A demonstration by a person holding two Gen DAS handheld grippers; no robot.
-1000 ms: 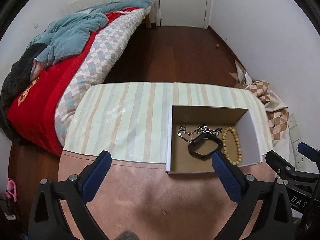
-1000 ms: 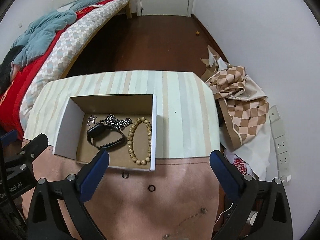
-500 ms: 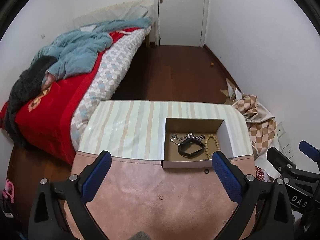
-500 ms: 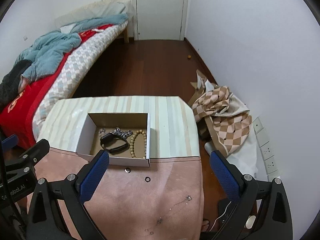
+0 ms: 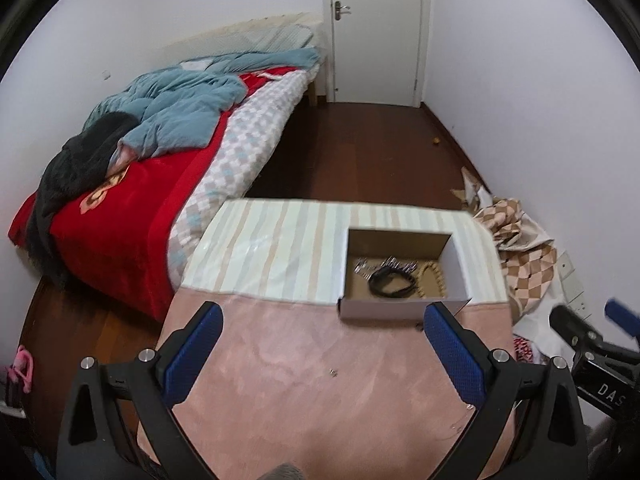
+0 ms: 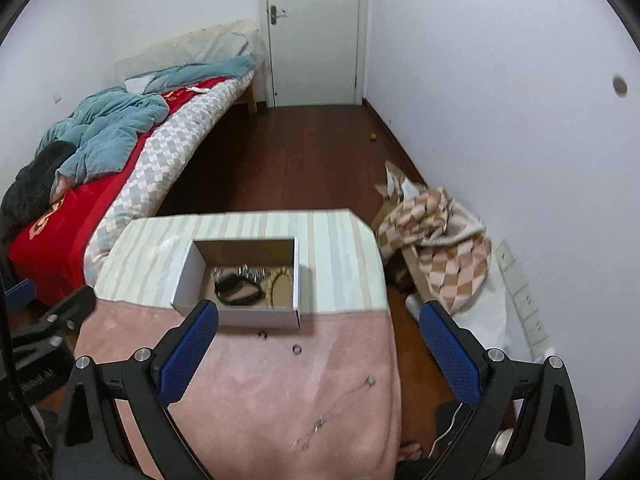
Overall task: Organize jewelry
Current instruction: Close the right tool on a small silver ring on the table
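You are holding the left gripper [image 5: 322, 344] wide open and empty above the pink cloth [image 5: 288, 380] on the near half of the desk [image 5: 276, 248]. You are holding the right gripper [image 6: 318, 342] wide open and empty too, over the same cloth. Just beyond the right gripper, 2 small rings [image 6: 296, 349] are lying on the cloth near the front wall of the cardboard box [image 6: 236, 318]. A thin chain necklace [image 6: 340, 408] is lying on the cloth nearer to you, between the right gripper's fingers [image 6: 450, 354]. The box is sitting open where the pink cloth is meeting the striped cloth [image 6: 336, 248]. Inside it, a black band [image 6: 237, 291], a silver chain [image 6: 246, 271] and a wooden bead bracelet [image 6: 279, 280] are lying side by side. Beyond the desk, a bed [image 5: 132, 200] is standing to the left, and a checkered cloth [image 6: 436, 240] is lying by the right wall.
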